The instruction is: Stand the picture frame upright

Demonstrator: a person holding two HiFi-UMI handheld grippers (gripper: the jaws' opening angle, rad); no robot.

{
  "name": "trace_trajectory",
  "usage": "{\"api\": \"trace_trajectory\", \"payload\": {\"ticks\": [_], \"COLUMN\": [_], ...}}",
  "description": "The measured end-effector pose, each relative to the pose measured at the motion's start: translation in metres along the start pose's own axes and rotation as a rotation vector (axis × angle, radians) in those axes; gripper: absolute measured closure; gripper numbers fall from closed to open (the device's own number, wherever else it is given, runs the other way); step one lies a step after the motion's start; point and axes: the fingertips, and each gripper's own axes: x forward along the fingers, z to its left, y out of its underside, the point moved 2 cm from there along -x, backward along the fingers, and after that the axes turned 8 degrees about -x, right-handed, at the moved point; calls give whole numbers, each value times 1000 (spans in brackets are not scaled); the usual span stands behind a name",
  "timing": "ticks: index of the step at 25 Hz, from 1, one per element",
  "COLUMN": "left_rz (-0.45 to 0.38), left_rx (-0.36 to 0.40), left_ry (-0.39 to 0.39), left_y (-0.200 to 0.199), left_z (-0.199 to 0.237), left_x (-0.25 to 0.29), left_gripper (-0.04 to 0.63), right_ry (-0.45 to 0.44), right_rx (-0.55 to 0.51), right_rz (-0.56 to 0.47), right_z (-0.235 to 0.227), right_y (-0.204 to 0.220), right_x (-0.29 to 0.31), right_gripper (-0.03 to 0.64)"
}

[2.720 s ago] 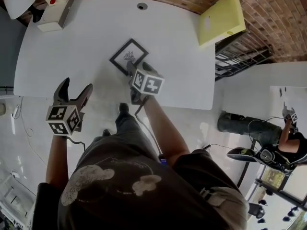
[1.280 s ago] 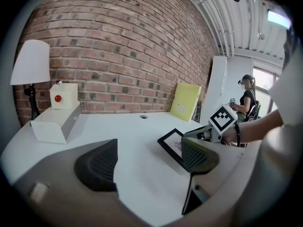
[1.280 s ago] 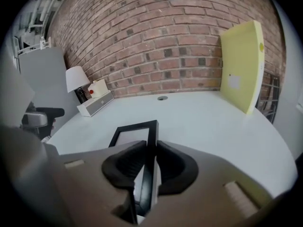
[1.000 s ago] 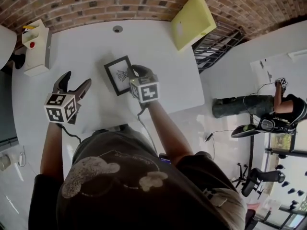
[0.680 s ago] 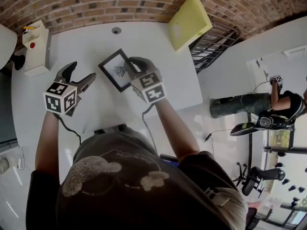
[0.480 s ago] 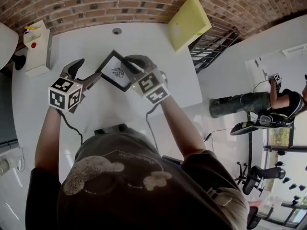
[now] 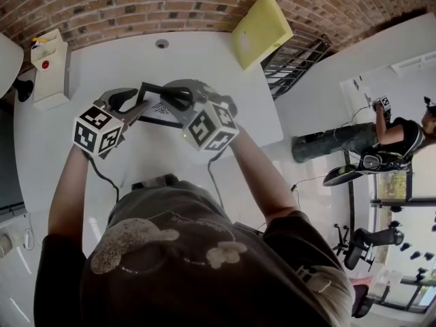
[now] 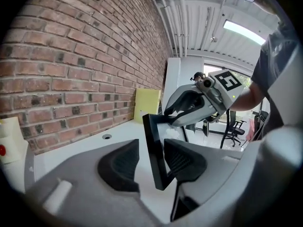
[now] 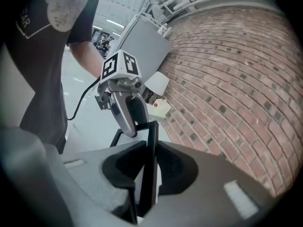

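The black square picture frame [image 7: 151,103], earlier flat on the white counter [image 7: 204,60], now stands raised on edge between both grippers. The right gripper [image 7: 174,99] keeps its jaws clenched on one side. The left gripper [image 7: 131,104], before well apart, has come to the opposite edge, its jaws closing around it with one pad not yet touching. Beyond the jaws sit a cream box [image 7: 51,60] with a red button, a yellow flat panel [image 7: 262,29] and the red brick wall [image 7: 136,2].

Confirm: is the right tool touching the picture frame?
Touching. The right gripper view shows the right tool closed on the picture frame, its pads pressed against both faces with no gap on either side.
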Motion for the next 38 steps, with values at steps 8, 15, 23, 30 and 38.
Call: {"api": "trace_trajectory", "payload": {"ticks": [8, 15, 23, 30, 38], "left_rz": [-61, -97, -172, -252, -271], "left_rx": [77, 13, -27, -90, -161], "left_ry": [-4, 1, -64, -73, -99], "left_y": [-10, -8, -11, -39, -64], "left_z": [-1, 14, 43, 45, 37], "left_x": [-15, -31, -47, -39, 23], "left_gripper": [511, 511, 512, 512, 512], "right_ry": [81, 225, 247, 173, 170], "right_rx": [37, 162, 677, 975, 1003], "right_rz": [9, -33, -32, -187, -296], "right_z": [-3, -18, -12, -24, -76], "right_y": [-8, -19, 34, 66, 120], "right_x": [2, 6, 8, 13, 4], "right_gripper": [567, 584, 420, 420, 500]}}
